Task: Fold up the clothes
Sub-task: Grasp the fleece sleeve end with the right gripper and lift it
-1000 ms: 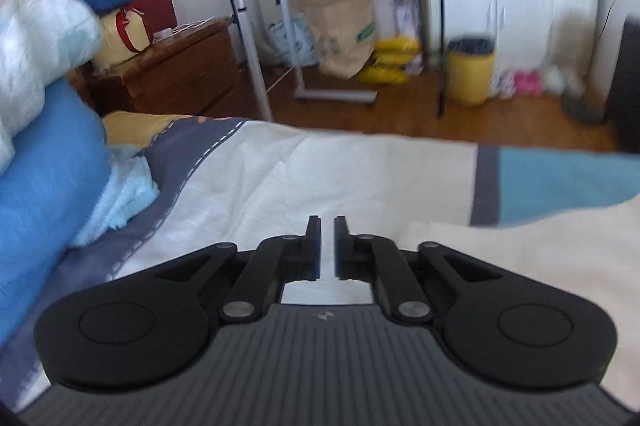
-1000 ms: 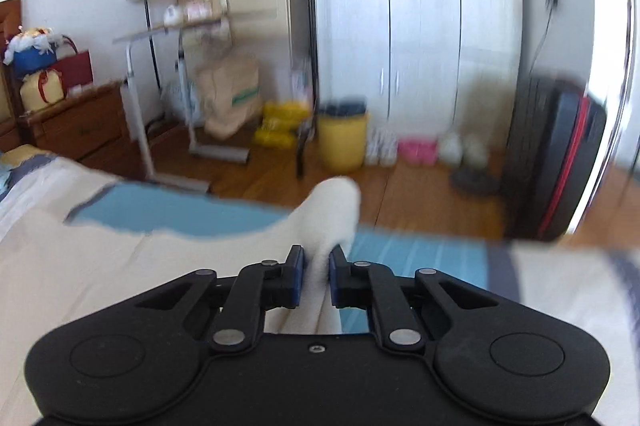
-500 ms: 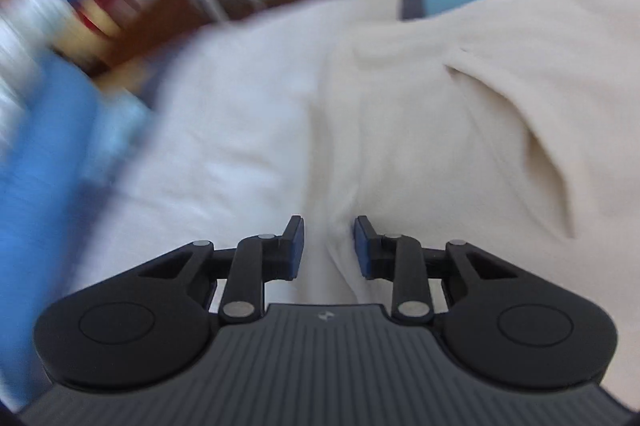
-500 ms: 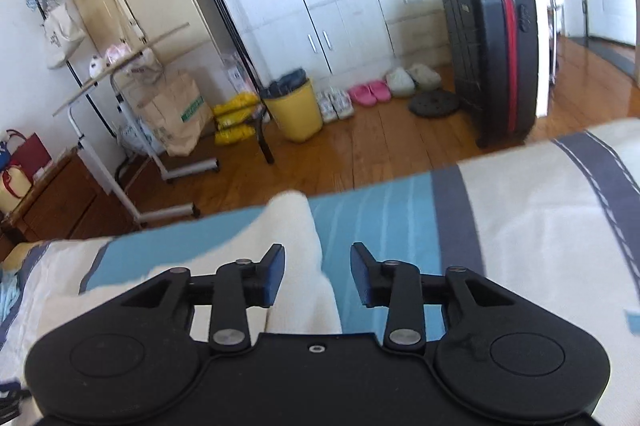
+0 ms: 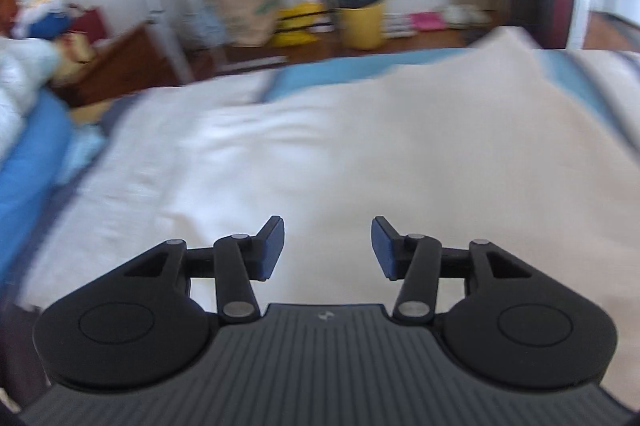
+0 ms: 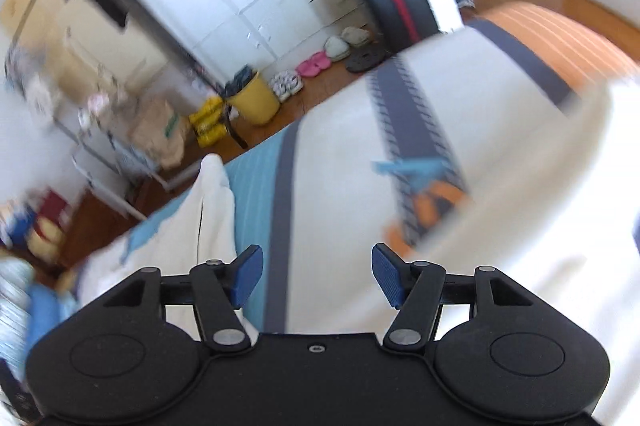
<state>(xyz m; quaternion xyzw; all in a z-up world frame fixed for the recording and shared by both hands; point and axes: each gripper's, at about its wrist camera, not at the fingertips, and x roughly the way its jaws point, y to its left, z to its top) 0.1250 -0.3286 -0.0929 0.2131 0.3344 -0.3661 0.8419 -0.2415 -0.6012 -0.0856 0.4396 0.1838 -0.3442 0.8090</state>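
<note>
While both views are smeared by motion, the cream garment (image 5: 460, 146) is plain enough: it lies spread over the bed (image 5: 208, 162), on the pale panel of the cover, with its far edge reaching the blue band of the cover toward the floor side. One corner of the garment stands up in a soft peak at that far edge, and the right wrist view shows the same peak as a tall fold (image 6: 214, 202) beside the blue band.

On the left gripper (image 5: 327, 246) the fingers are spread wide and hold nothing; they hover over the near part of the garment. On the right gripper (image 6: 317, 276) the fingers are likewise spread and empty, over the bed cover just beside the raised fold.

Judging by how it drapes and creases, the cloth is light, limp and thick-napped; it will sag from any single hold and drag along the cover. A hem or corner looks the best place to pinch, one per gripper. How many folds it already carries I cannot tell.
</note>
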